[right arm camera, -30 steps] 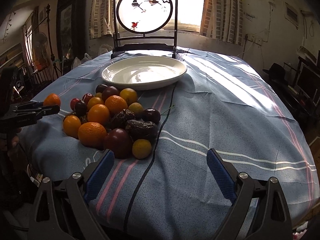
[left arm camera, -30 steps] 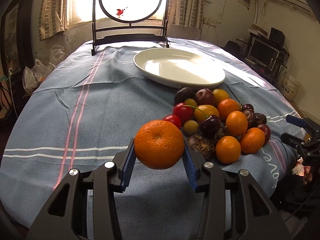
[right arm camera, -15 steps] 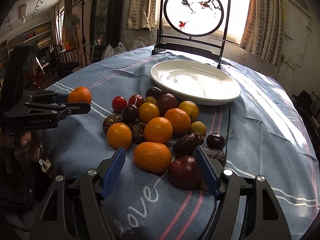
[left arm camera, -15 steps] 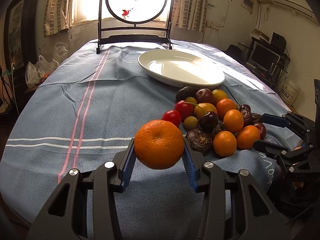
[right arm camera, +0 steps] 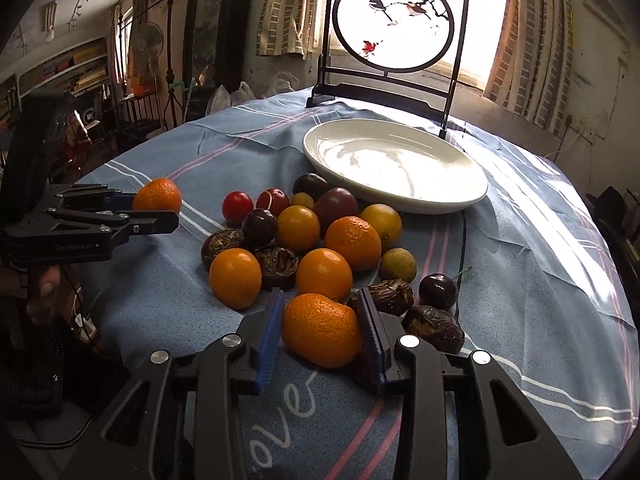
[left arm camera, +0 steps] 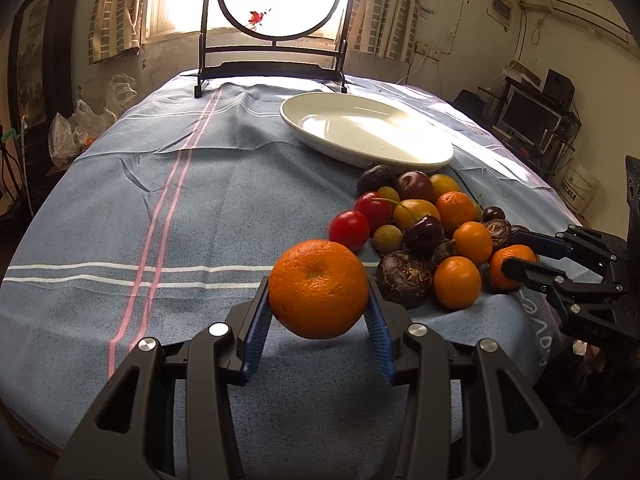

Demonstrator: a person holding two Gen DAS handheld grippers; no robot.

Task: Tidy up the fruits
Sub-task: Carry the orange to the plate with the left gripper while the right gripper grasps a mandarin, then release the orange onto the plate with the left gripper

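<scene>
My left gripper [left arm camera: 318, 316] is shut on an orange [left arm camera: 318, 289] and holds it above the blue tablecloth, left of the fruit pile [left arm camera: 424, 232]. It also shows in the right wrist view [right arm camera: 158, 210], at the left, with the orange [right arm camera: 157, 197] in it. My right gripper [right arm camera: 320, 322] has its blue pads on both sides of the nearest orange [right arm camera: 322, 330] at the pile's front edge, on the cloth. In the left wrist view the right gripper [left arm camera: 516, 252] reaches in from the right. An empty white plate [right arm camera: 394, 200] lies behind the pile.
A black-framed round bird screen [right arm camera: 394, 26] stands at the table's far edge behind the plate. A thin black cable [right arm camera: 462, 240] runs over the cloth right of the pile. Shelves and furniture surround the round table [left arm camera: 120, 200].
My right gripper moved forward and left to the pile and narrowed from wide open around the front orange. My left gripper kept its orange and drifted slightly.
</scene>
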